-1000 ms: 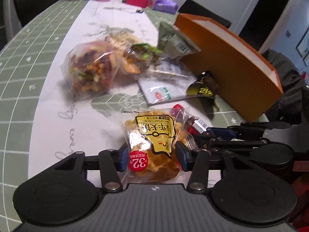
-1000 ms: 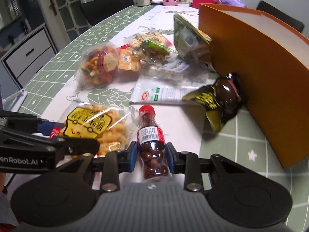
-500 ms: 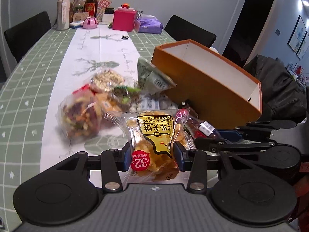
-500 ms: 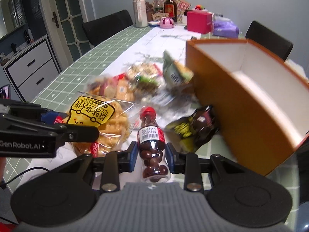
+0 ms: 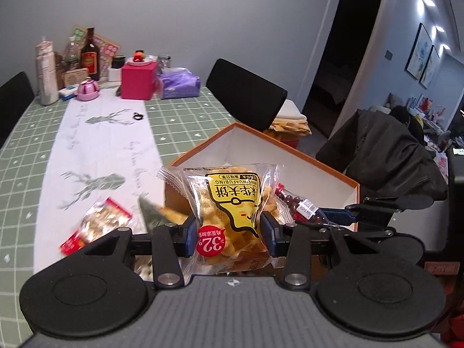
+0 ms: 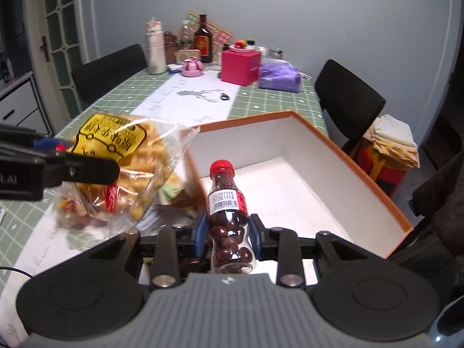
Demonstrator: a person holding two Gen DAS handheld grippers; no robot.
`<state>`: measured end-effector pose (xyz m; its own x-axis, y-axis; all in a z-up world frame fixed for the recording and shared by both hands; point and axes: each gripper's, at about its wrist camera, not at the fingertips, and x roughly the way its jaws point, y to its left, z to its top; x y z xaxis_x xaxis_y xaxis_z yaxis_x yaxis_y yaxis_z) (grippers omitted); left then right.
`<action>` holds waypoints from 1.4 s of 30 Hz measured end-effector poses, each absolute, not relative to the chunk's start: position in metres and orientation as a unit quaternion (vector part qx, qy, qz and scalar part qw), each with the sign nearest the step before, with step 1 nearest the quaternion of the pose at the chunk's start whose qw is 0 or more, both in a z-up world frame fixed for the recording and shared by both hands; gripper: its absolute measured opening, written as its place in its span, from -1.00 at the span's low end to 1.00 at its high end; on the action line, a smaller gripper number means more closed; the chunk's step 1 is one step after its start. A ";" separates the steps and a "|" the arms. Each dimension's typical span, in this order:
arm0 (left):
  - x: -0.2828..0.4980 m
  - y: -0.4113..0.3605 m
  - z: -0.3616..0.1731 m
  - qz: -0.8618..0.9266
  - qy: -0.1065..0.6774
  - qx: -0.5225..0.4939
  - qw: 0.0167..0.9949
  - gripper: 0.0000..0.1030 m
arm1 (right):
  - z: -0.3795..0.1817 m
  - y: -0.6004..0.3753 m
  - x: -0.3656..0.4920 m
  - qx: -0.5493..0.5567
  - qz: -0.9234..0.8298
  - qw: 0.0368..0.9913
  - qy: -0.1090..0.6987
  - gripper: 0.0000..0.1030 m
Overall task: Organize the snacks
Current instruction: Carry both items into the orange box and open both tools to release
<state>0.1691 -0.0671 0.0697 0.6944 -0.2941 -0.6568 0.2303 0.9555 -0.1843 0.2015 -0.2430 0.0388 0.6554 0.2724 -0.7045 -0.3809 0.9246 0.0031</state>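
- The waffle bag [image 5: 232, 211] is clamped between the blue pads of the left gripper [image 5: 230, 233], held off the table, its top edge in front of the near corner of the box [image 5: 313, 171].
- The small bottle [image 6: 227, 217] of chocolate beans stands upright, squeezed between the pads of the right gripper [image 6: 227, 236], red cap up, with the box [image 6: 290, 191] floor showing behind it.
- The box is orange outside, white inside, open on top; the part of its floor that shows ahead of the right gripper is bare.
- Seen from the right gripper, the waffle bag [image 6: 121, 171] hangs to its left, beside the box's left wall.
- Left of and below the left gripper, blurred snack packets [image 5: 98, 226] lie on the white runner [image 5: 95, 142].
- Far ahead, a pink box [image 6: 240, 66], bottles and a purple pack crowd the table's far end.
- Black chairs stand along both long edges.
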 end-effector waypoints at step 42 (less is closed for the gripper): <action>0.283 -0.141 0.017 -0.151 0.483 0.061 0.860 0.31 | -0.028 -0.275 0.274 -0.056 0.113 0.852 0.509 0.02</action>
<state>0.2829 -0.1407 0.0167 0.4880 -0.2006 -0.8495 0.3181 0.9472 -0.0409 0.2741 -0.2750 -0.0278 0.4565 0.1352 -0.8794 -0.2490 0.9683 0.0196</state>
